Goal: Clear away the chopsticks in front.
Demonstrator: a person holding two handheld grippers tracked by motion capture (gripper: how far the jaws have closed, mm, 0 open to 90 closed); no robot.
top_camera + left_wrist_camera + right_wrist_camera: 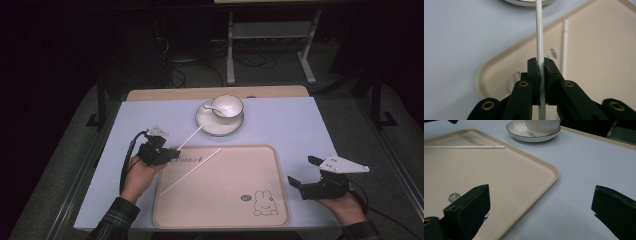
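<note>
White chopstick (190,136): thin, straight, raised at a slant left of centre, far tip over the saucer's rim. Second white chopstick (190,171) lies diagonally in the tray's upper left.

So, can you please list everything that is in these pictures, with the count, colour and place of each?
chopstick held: one, white, clamped in the left gripper, tip toward the saucer
chopstick on tray: one, white, lying slantwise on the tray's left half
tray: one, beige, rabbit drawing, near table edge
saucer: one, white, beyond the tray
cup: one, white, on the saucer
table: one, pale blue top
left gripper: one, black, shut
right gripper: one, black, open, right of tray
</note>
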